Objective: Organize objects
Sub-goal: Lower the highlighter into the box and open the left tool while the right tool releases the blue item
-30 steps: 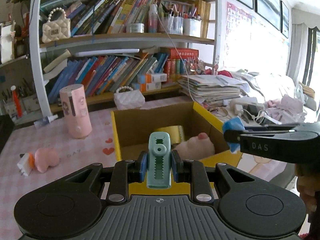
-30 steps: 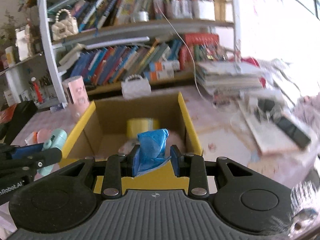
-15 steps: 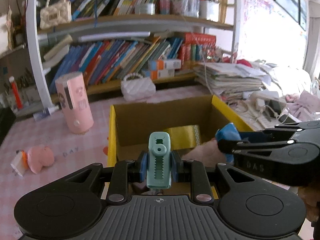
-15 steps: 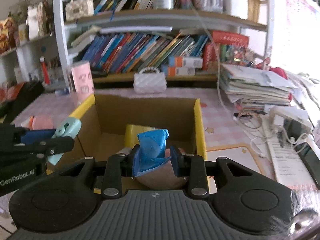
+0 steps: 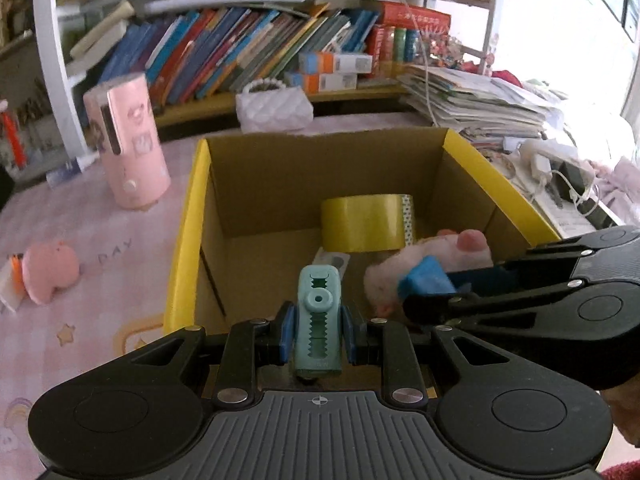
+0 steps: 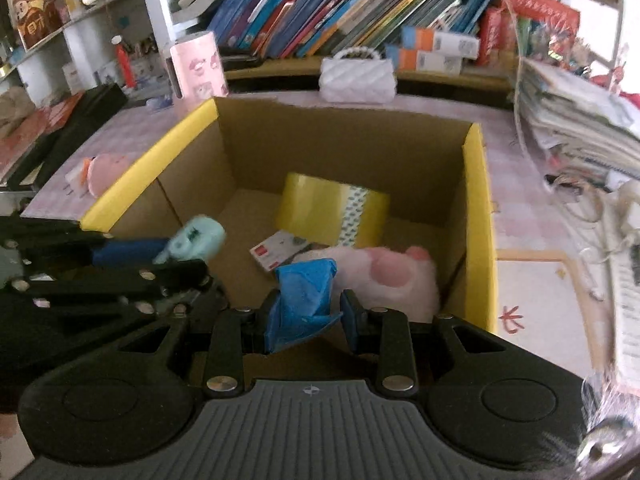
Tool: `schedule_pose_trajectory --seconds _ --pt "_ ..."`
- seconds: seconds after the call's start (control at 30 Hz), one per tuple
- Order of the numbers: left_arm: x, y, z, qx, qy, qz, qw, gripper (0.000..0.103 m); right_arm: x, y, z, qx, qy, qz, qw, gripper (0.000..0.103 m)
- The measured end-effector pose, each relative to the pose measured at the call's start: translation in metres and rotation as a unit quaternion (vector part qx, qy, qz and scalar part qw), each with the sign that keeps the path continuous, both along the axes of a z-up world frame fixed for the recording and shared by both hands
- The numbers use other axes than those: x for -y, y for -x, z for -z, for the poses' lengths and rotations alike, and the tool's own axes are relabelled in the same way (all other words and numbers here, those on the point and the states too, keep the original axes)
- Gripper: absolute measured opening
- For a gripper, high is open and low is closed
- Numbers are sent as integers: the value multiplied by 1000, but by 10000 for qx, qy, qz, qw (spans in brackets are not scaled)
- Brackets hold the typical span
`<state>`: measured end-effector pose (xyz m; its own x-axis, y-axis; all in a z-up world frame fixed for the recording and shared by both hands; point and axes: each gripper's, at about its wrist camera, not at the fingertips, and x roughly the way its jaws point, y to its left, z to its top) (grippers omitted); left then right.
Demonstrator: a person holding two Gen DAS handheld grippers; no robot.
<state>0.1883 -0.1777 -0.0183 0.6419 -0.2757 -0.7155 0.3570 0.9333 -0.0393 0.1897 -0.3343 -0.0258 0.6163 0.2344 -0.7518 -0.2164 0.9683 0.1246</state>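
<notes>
— Left wrist view first: what does the left gripper (image 5: 318,334) carry?
— A mint-green clip-like gadget (image 5: 318,320) with a toothed slot, clamped upright between the jaws, over the near edge of the cardboard box (image 5: 192,216) with yellow rims.
— And the right gripper (image 6: 306,312)?
— Its jaws are clamped on a crumpled blue packet (image 6: 304,300), also above the box's near part. From the left wrist view it comes in from the right, the packet just in front of the pink plush toy (image 5: 452,256).
— What lies inside the box?
— A roll of yellow tape (image 6: 332,208) standing on edge towards the far wall, a small white-and-red card (image 6: 280,250) flat on the floor near it, and the plush toy at the right wall.
— Outside it?
— On the pink tablecloth (image 5: 100,300), left of the box: a pink cylinder (image 5: 128,144) far, a small pink piggy toy (image 5: 48,272) nearer. A white quilted handbag (image 6: 358,78) sits beyond the far wall.
</notes>
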Motion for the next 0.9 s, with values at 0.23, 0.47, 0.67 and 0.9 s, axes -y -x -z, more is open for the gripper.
schedule_pose_trajectory --seconds 0.23,0.47,0.67,0.9 --pt "1 2 0 48 -70 -43 10000 23 -1 -6 5 -111 -68 -67 9999 29" --pt "0 11 -8 273 -71 -100 9996 24 -1 -3 6 -33 -173 85 9998 30" --pt "-6 27 -26 737 -4 -239 9970 41 -1 13 -6 246 -240 288 9990 32" --pt "-26 57 -46 1313 262 -391 9902 61 -7 48 -30 1038 40 797 9914 65"
